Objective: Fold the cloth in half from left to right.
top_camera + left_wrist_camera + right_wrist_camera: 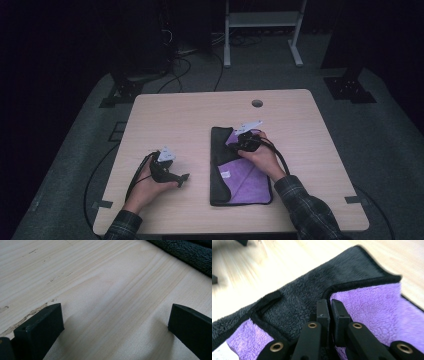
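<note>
A folded cloth (242,175), purple inside and dark grey outside with a black hem, lies right of the table's middle. My right gripper (237,147) rests on its far part. In the right gripper view the jaws of this gripper (330,303) stand pressed together, nipping the cloth (297,292) at its black hem, where the dark layer meets the purple one. My left gripper (183,178) lies low on the bare wood to the left of the cloth, pointing toward it. Its jaws (115,322) stand wide apart with nothing between them, and the cloth's dark edge (185,252) shows at the upper right.
The light wooden table (175,120) has a round cable hole (257,103) near its far edge. A white label (225,174) sits on the cloth. Beyond the table stand a white metal frame (262,20), black stands and floor cables (180,65).
</note>
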A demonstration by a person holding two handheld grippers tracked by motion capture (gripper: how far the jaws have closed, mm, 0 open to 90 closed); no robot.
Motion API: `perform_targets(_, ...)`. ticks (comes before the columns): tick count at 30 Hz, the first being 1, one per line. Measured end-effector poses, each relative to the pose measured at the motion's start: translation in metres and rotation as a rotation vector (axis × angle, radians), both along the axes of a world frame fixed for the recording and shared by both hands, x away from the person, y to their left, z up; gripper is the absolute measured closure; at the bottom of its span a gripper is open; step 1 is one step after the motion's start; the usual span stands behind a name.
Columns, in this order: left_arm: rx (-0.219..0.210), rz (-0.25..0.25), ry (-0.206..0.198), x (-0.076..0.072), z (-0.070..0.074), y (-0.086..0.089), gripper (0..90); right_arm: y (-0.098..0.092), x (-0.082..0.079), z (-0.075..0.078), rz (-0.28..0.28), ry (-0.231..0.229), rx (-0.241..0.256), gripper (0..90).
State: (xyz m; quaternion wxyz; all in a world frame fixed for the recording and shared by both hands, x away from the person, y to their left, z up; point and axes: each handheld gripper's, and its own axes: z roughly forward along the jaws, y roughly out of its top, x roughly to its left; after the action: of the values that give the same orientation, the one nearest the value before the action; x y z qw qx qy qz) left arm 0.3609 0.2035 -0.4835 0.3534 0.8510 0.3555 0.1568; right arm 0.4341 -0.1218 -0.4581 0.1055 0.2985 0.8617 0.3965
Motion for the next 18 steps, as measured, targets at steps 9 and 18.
perform_targets(9, 0.002, -0.001, -0.001, 0.000, 0.000, 0.000, 0.0, -0.022, 0.003, 0.019, -0.069, -0.034, 0.064, 85.7)
perform_targets(18, 0.000, 0.000, 0.000, 0.000, 0.000, 0.000, 0.0, -0.058, 0.013, 0.025, -0.198, -0.049, 0.109, 85.7)
